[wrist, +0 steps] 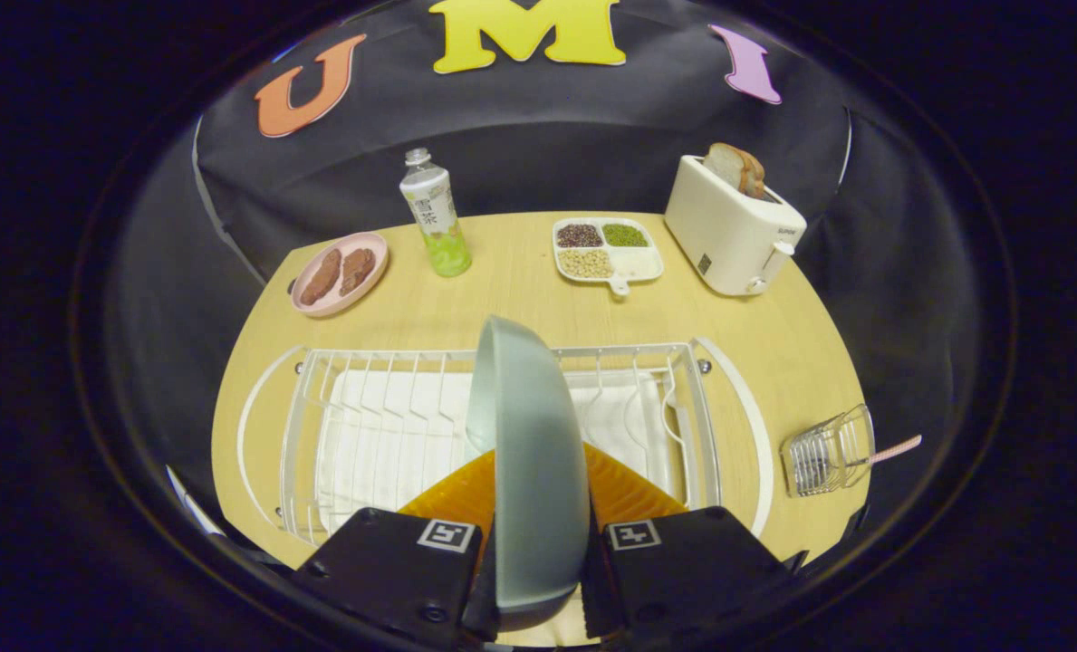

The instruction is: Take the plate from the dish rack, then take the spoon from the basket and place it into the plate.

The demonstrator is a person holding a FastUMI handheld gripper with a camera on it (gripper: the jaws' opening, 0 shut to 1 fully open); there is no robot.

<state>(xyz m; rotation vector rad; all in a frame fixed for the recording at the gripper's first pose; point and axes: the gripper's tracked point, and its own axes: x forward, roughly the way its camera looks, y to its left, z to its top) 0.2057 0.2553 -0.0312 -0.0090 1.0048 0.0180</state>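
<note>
We have the gripper (538,543) pinched on the grey plate (529,453), both orange fingers (452,498) pressing its faces, so it stands on edge between them over the white dish rack (321,426). We judge the lift needs a straight rise clear of the rack wires before tilting, then a flat set-down on the bare table (520,290). Off to the right, beside the rack, the wire basket (823,453) holds the pink-handled spoon (896,448).
</note>
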